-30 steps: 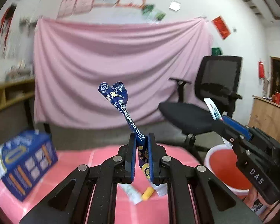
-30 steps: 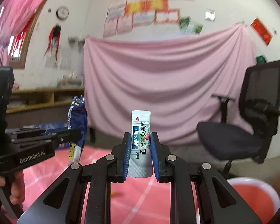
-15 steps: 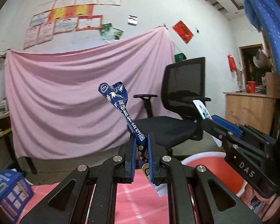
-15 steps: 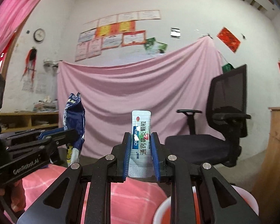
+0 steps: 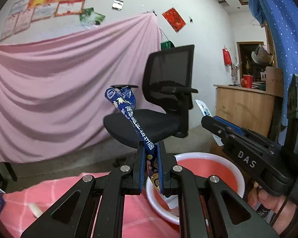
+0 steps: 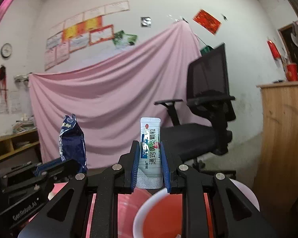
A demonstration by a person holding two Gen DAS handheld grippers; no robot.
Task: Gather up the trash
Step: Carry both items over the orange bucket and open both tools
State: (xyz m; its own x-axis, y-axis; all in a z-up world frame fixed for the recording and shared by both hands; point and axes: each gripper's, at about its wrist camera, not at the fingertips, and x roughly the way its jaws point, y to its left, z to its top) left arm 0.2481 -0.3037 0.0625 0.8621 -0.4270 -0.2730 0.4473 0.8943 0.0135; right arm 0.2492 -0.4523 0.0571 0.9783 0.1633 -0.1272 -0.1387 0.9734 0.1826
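A crumpled blue snack wrapper, light and limp, stands pinched low in the left gripper fingers. The right gripper clamps a stiffer white sachet. Both hang above the red bin beside the table.

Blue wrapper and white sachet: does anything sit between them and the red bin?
Nothing visible does. The left gripper holds the blue wrapper over the red bin; the right gripper holds the white sachet above the bin's rim, open air beneath both.
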